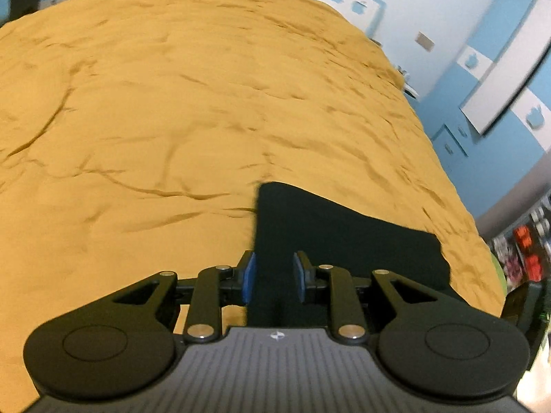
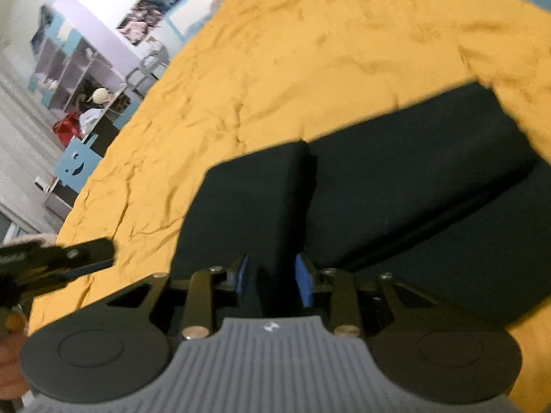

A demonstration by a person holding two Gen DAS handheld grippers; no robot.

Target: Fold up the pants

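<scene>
Covering nearly the whole left wrist view, a mustard-yellow bedspread [image 1: 172, 120] lies wrinkled over the bed, with blue and white cupboards [image 1: 489, 79] at the upper right of the frame. At the lower centre of that view the left gripper [image 1: 273, 277] points down at the bed, its blue-padded fingers [image 1: 248, 277] spread a little apart with a clear gap between them; black cloth shows through the gap, but the pads do not press on it. The black pants [image 1: 344, 234] lie folded on the bedspread in the lower right of centre, their far corner reaching up toward the middle of the frame. In the right wrist view, shelves [image 2: 72, 65] with small items stand at the upper left, and the other gripper [image 2: 51, 258] juts in, blurred, at the left edge over the yellow cover. Right of that, the black pants [image 2: 396, 172] fill the centre and right of the frame as a folded stack with a seam or fold edge running down the middle. At the lower centre the right gripper [image 2: 272, 280] hangs just above the cloth, its fingers [image 2: 304, 282] likewise slightly parted and pinching nothing.
</scene>
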